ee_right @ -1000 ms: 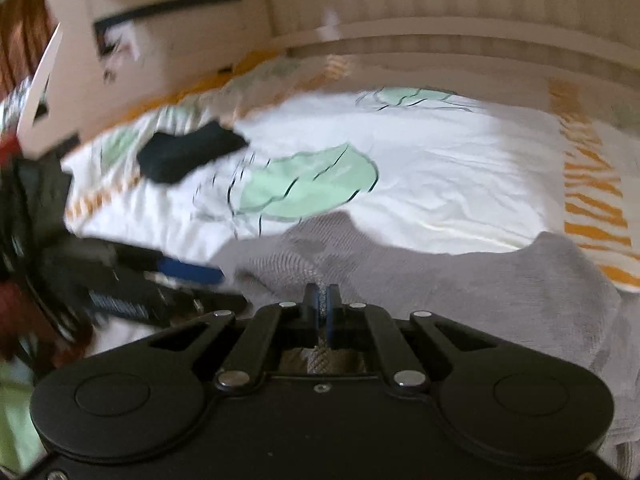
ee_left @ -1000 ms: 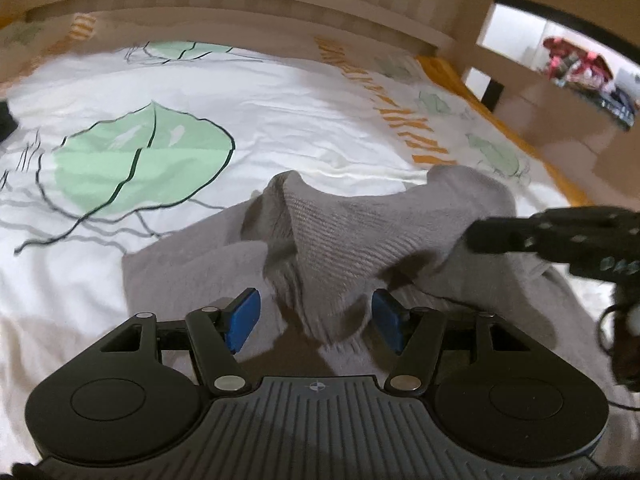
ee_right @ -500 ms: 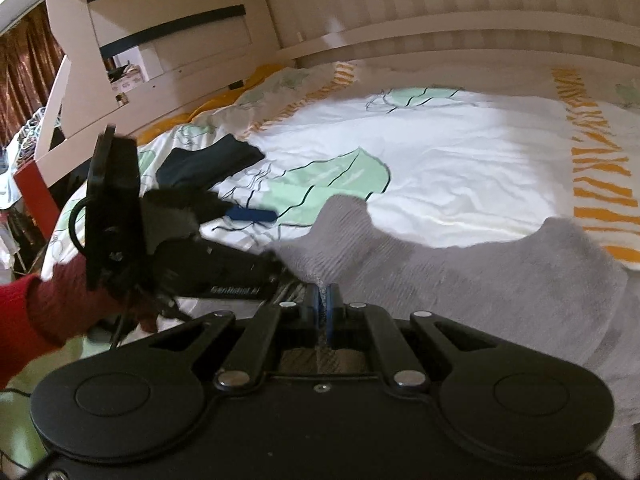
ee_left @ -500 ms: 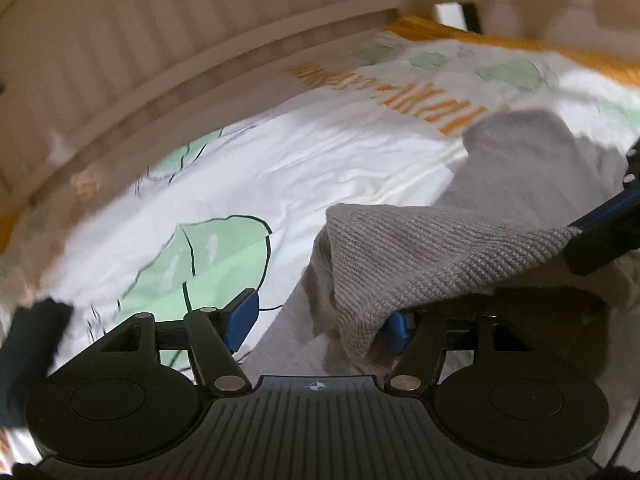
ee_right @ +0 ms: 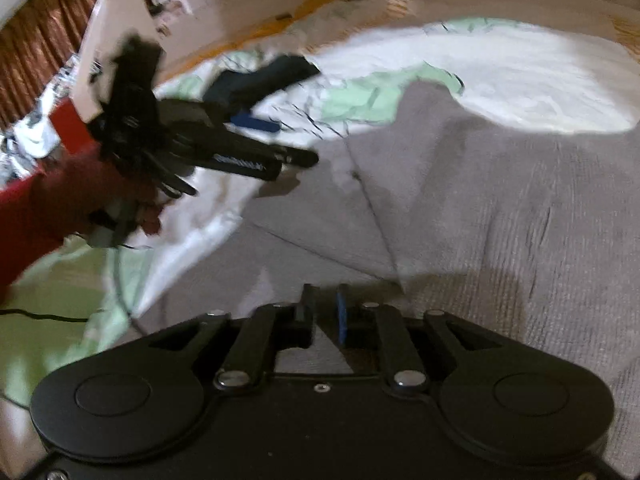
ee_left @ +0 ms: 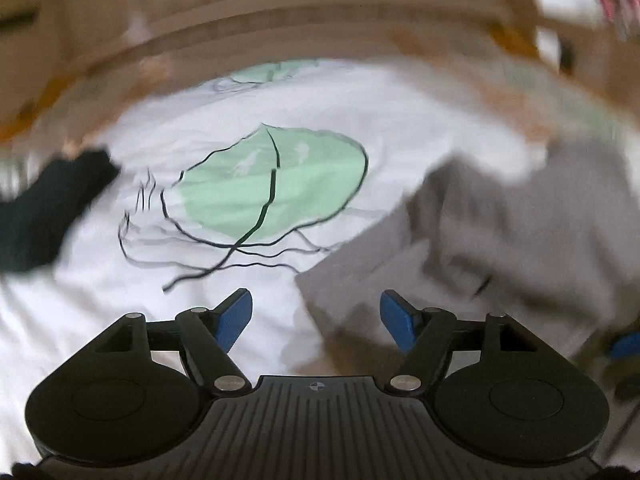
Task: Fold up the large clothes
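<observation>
The left gripper (ee_left: 316, 318) is spreading wide, holding nothing; the right gripper (ee_right: 326, 312) is parting (narrow gap, nothing pinched) above the grey knitted sweater (ee_right: 500, 200) lying on the leaf-printed white bedsheet (ee_left: 360, 104).

We note a bed sheet (ee_left: 360, 104), white with green leaf prints, brightly lit mid-bed. Beige slatted headboard (ee_left: 280, 12) behind. Pale shelving unit (ee_right: 116, 12) and brown curtain (ee_right: 36, 48) stand at the left.
</observation>
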`<action>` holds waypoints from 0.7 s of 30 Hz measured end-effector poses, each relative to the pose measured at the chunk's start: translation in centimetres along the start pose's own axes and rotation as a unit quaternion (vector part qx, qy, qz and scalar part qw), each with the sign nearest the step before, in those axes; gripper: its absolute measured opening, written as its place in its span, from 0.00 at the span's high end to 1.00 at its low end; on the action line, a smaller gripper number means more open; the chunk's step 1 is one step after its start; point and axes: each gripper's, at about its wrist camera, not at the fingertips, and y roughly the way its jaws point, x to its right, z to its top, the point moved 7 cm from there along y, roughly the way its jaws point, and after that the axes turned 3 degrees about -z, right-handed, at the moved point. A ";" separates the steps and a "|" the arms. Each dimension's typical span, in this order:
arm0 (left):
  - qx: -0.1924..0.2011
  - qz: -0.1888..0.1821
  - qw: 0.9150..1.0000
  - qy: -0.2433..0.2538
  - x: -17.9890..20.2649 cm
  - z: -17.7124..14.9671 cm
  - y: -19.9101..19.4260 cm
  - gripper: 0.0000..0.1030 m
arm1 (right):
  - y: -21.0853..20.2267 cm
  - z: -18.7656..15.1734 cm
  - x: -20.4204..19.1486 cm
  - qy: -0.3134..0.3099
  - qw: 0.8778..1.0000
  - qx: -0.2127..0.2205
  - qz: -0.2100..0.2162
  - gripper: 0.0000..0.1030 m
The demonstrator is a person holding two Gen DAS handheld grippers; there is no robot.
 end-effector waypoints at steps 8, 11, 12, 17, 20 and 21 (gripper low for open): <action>0.082 -0.122 0.988 -0.056 7.1 4.9 -2.8 0.30 | -6.7 3.7 5.9 0.015 0.992 0.092 -0.089 0.36; 0.085 -0.143 0.985 -0.044 10.1 5.7 -1.5 0.29 | -7.1 5.3 9.7 0.045 0.984 0.112 -0.133 0.34; 0.085 -0.145 0.985 -0.040 10.8 5.8 -0.8 0.29 | -6.9 5.8 10.6 0.048 0.982 0.115 -0.144 0.33; 0.017 -0.099 0.992 -0.077 9.3 2.9 5.1 0.29 | -4.8 5.7 15.4 0.085 0.972 0.107 -0.192 0.28; 0.004 -0.103 0.985 -0.137 6.1 0.5 7.4 0.26 | -4.2 3.1 18.9 0.127 0.959 0.075 -0.242 0.29; 0.015 -0.113 0.982 -0.148 5.5 0.2 7.3 0.26 | -4.2 2.1 19.6 0.136 0.955 0.068 -0.255 0.29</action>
